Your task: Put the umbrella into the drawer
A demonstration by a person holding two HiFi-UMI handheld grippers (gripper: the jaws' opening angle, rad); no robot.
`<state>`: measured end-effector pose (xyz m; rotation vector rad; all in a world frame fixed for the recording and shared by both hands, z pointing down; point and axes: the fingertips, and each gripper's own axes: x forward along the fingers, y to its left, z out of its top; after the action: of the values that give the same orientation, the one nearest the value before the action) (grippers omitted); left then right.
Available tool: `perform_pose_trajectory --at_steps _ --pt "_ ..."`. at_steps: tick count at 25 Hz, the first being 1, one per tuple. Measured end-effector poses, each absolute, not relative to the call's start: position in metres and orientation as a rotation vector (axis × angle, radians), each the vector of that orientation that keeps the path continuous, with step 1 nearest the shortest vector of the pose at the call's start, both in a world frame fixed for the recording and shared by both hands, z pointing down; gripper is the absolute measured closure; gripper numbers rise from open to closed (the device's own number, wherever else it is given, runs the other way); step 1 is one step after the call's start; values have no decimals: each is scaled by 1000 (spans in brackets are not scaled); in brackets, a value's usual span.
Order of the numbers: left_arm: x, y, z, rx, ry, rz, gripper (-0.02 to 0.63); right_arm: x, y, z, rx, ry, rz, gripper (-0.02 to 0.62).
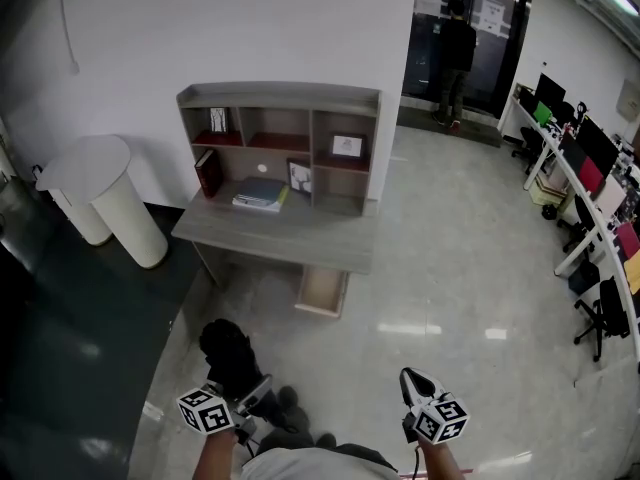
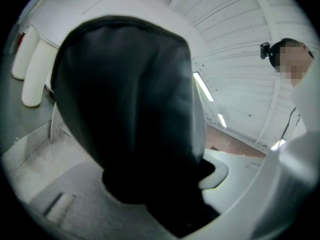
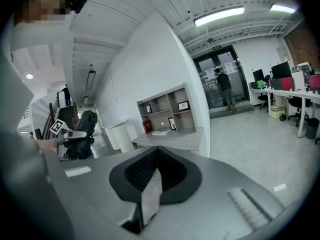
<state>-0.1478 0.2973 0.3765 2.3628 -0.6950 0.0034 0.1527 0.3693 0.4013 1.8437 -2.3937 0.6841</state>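
Note:
A black folded umbrella (image 1: 228, 353) sticks up from my left gripper (image 1: 258, 392), which is shut on it at the bottom left of the head view. In the left gripper view the umbrella (image 2: 125, 109) fills most of the picture, and one pale fingertip (image 2: 215, 176) shows beside it. My right gripper (image 1: 411, 377) is shut with nothing in it, at the bottom right; its dark pads (image 3: 150, 171) meet at a point. Ahead stands a grey desk (image 1: 290, 240) with a shelf unit. Its drawer (image 1: 322, 291) hangs pulled open under the front edge.
Two white cylindrical bins (image 1: 112, 203) stand left of the desk. Books (image 1: 261, 193) and a picture frame (image 1: 347, 146) sit on the desk and shelves. A row of office desks and chairs (image 1: 590, 218) runs along the right. A person (image 1: 455, 53) stands at glass doors.

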Motion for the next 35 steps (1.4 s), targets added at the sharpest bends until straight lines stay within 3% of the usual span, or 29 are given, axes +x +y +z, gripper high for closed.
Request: perform_pose_trajectory --at_steps 35 --pt "-142 29 408 2363 -494 141 364 135 147 425 1975 -2203 783 591"
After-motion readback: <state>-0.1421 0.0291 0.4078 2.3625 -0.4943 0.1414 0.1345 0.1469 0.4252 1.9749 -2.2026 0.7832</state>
